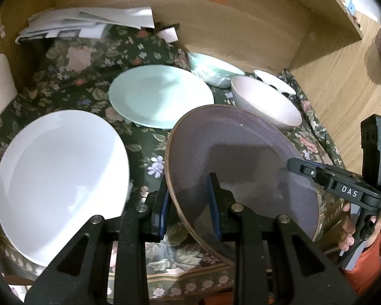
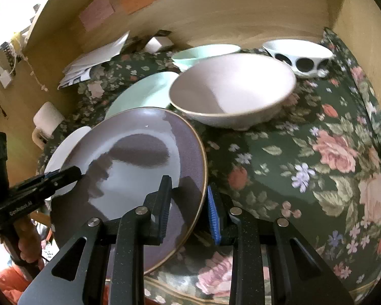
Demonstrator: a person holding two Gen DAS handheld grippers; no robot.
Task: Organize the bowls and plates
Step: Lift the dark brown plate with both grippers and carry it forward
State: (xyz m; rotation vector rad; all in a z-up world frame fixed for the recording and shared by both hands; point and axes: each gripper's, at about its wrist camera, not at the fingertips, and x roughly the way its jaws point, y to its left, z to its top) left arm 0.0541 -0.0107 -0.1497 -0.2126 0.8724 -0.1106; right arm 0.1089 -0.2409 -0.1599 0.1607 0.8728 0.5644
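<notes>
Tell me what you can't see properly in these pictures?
- Green bowl: right wrist view, mostly hidden behind the pink bowl.
- White plate: right wrist view, mostly covered by the purple plate.
- Papers: left wrist view, too blurred to read.
- Spotted bowl: left wrist view, partly behind the pink bowl.

a home: a floral tablecloth (image 2: 317,152) under household dishes, a wooden floor (image 1: 343,81), loose papers (image 1: 89,23).
</notes>
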